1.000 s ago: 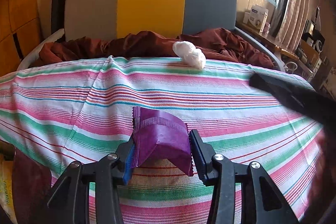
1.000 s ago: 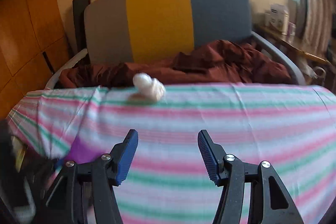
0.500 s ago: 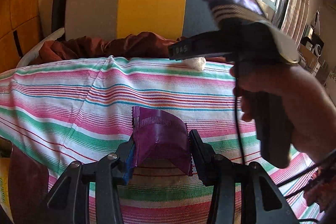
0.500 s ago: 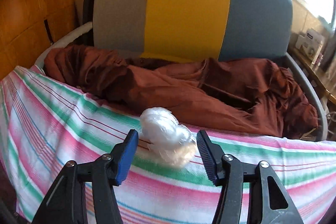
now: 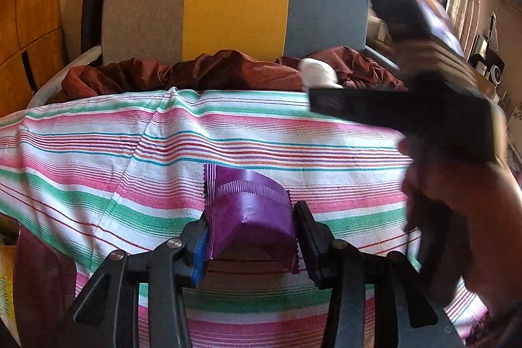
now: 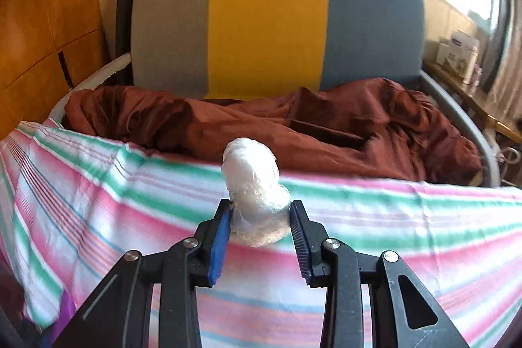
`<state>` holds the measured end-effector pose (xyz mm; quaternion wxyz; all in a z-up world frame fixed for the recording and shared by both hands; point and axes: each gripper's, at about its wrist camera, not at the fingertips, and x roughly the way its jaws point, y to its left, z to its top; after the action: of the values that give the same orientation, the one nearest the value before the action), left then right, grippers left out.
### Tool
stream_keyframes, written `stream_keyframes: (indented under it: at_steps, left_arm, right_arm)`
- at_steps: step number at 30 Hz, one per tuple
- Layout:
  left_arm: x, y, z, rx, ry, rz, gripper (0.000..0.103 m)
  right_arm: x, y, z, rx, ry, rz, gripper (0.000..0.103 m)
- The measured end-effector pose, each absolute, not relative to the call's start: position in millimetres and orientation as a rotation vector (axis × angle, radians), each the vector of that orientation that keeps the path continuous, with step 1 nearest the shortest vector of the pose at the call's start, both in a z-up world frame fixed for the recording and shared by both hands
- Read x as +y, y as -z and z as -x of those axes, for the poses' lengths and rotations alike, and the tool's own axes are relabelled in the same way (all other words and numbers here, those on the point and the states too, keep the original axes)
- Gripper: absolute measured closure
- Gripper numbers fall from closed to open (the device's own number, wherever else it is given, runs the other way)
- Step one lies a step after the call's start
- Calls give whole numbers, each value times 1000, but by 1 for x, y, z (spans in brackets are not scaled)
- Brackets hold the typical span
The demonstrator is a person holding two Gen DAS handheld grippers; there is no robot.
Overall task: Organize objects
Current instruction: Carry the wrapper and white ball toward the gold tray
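A purple foil packet (image 5: 249,214) rests on the striped cloth (image 5: 130,152), and my left gripper (image 5: 251,237) is shut on it, a pad against each side. At the cloth's far edge lies a white plastic-wrapped bundle (image 6: 257,191). My right gripper (image 6: 259,217) has that bundle between its blue pads; its jaws are closing and both pads touch the bundle's sides. In the left wrist view the bundle (image 5: 318,74) shows at the back right, partly hidden by the blurred right gripper body and the person's hand (image 5: 456,194).
A crumpled maroon cloth (image 6: 326,132) lies behind the striped cloth, in front of a grey, yellow and blue chair back (image 6: 267,22). Boxes (image 6: 460,51) stand on a ledge at the right under a bright window. Wooden panels line the left wall.
My right gripper moved forward to the white bundle and its jaws narrowed around it. The left gripper stayed still, holding the purple packet.
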<state>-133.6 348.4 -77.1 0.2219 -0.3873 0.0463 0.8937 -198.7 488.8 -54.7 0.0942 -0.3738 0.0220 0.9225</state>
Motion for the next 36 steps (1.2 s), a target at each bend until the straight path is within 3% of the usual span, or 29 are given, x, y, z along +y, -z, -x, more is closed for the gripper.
stream_keyframes:
  at_steps: [20, 36]
  left_arm:
    - [333, 63, 130, 94, -2489, 1089, 58]
    - [272, 1, 50, -15, -2398, 940, 58]
  right_arm:
    - [477, 49, 66, 196, -2636, 983, 67]
    - [454, 46, 34, 195, -2650, 959, 67]
